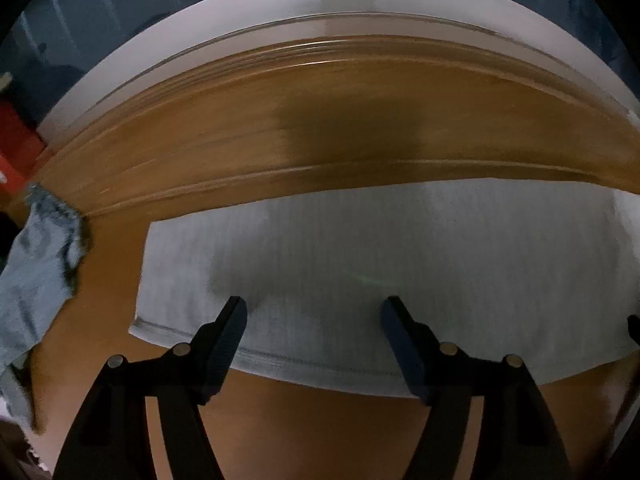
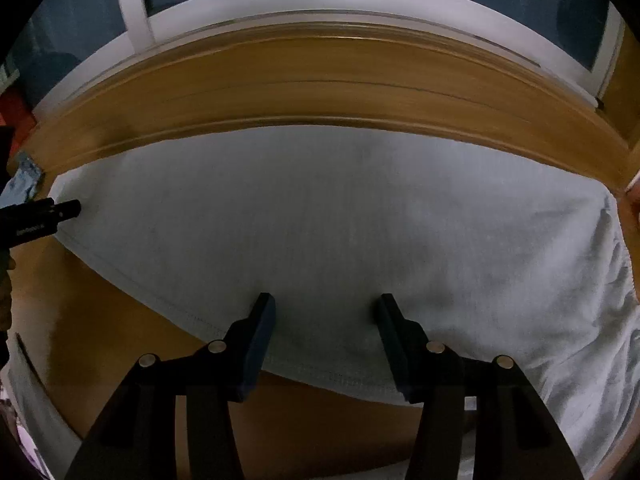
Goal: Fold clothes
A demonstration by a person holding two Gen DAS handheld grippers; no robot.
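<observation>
Cloth first — in my left wrist view a pale, finely ribbed garment [image 1: 400, 248] lies flat on the wooden counter [image 1: 280, 152], its stitched hem running along the near edge. My left gripper [image 1: 314, 308] hangs just over that hem with its jaws spread apart and nothing pinched between them; both fingertips [image 1: 236, 312] sit above the fabric. Off to the left a crumpled piece of blue denim [image 1: 36, 264] trails over the counter's side. Beyond the far edge of the counter runs a white window frame [image 1: 248, 8] with dark panes behind it, and something red [image 1: 16, 140] shows at the far left. I see no basket or bin.

From my right wrist view the same pale garment [image 2: 340, 220] fills most of the counter [image 2: 320, 76], flat in the middle and rumpled toward the right, where it spills past the edge. My right gripper [image 2: 326, 308] is parted too — empty, its tips poised over the hem. At the left edge the black tip of my left gripper [image 2: 66, 210] reaches over the garment's corner, with a scrap of denim [image 2: 26, 180] behind it. White window frame [image 2: 132, 12] and dark glass close off the back.
</observation>
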